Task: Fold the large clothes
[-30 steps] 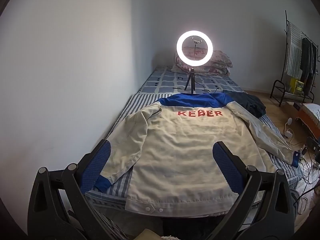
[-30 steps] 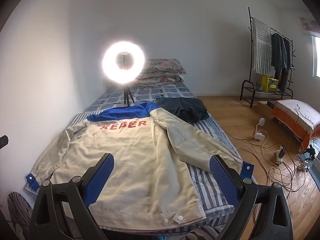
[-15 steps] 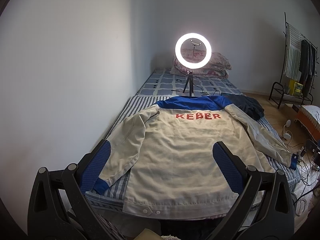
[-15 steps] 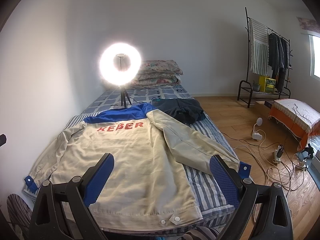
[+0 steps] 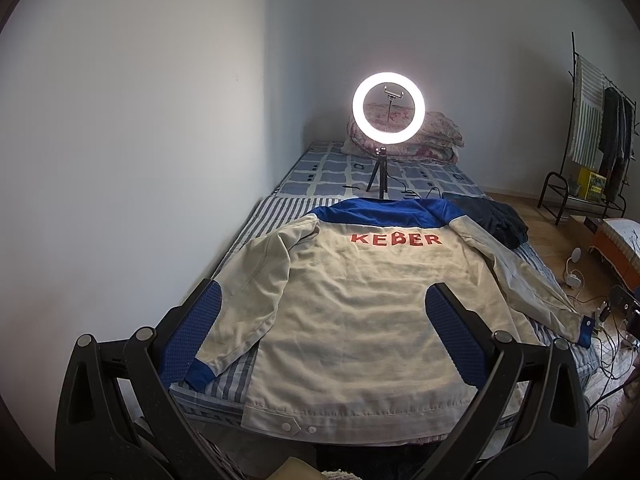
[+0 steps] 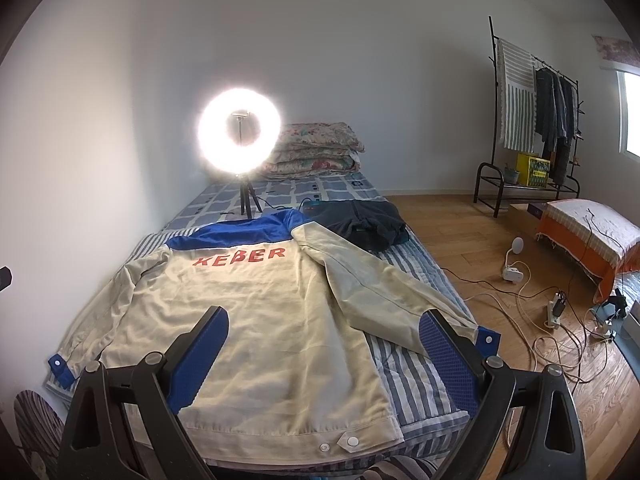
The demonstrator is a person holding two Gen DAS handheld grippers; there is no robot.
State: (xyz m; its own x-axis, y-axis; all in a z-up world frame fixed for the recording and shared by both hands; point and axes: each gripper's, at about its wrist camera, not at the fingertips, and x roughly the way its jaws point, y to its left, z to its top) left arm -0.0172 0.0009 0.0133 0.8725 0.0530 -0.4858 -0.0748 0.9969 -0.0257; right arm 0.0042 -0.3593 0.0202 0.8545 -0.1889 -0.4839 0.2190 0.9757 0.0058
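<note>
A beige jacket (image 5: 352, 304) with a blue yoke and red letters lies back-up and spread flat on the striped bed (image 5: 276, 210). It also shows in the right wrist view (image 6: 256, 320). Both sleeves lie out to the sides, with blue cuffs. My left gripper (image 5: 320, 332) is open and empty above the hem, near the foot of the bed. My right gripper (image 6: 324, 352) is open and empty above the jacket's lower right part, with its right finger over the right cuff (image 6: 490, 340).
A lit ring light on a tripod (image 5: 388, 114) stands on the bed beyond the collar. A dark garment (image 6: 360, 224) lies by the right shoulder. Folded quilts (image 6: 316, 152) sit at the head. Cables (image 6: 540, 320) cover the wood floor right; a clothes rack (image 6: 532, 120) stands beyond.
Both views have drawn slightly back and up from the jacket, so it appears a little lower and farther. The jacket has not moved. Both grippers stay open.
</note>
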